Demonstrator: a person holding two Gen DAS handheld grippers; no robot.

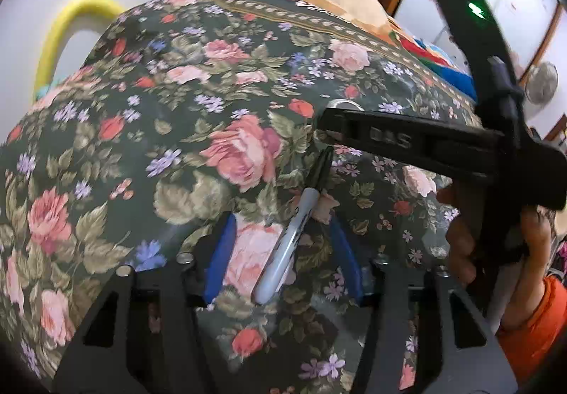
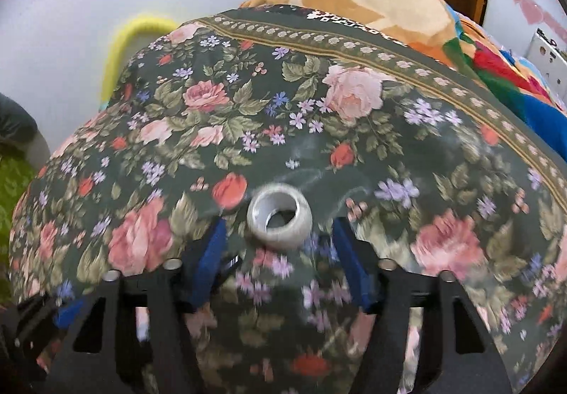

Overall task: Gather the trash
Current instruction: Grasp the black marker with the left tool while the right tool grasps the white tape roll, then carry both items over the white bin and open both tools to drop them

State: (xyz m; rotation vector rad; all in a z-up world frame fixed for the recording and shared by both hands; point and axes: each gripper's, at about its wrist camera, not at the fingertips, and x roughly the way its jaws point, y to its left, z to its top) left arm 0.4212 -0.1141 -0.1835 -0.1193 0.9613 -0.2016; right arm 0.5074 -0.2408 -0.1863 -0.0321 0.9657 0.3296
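While the left tongs (image 1: 283,252) gape around a marker (image 1: 296,227), only the right tongs (image 2: 280,245), also spread, show a tape roll (image 2: 280,219).

A marker pen (image 1: 296,224) lies on a floral bedspread (image 1: 149,117) between the spread blue pads of the left tongs (image 1: 283,248), the right tongs (image 1: 418,142) just beyond.

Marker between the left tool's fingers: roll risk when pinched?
The marker looks round, smooth and stiff, so it may roll or slip sideways. It lies on soft floral bedspread, which probably damps rolling. The left tool is open and straddles it.
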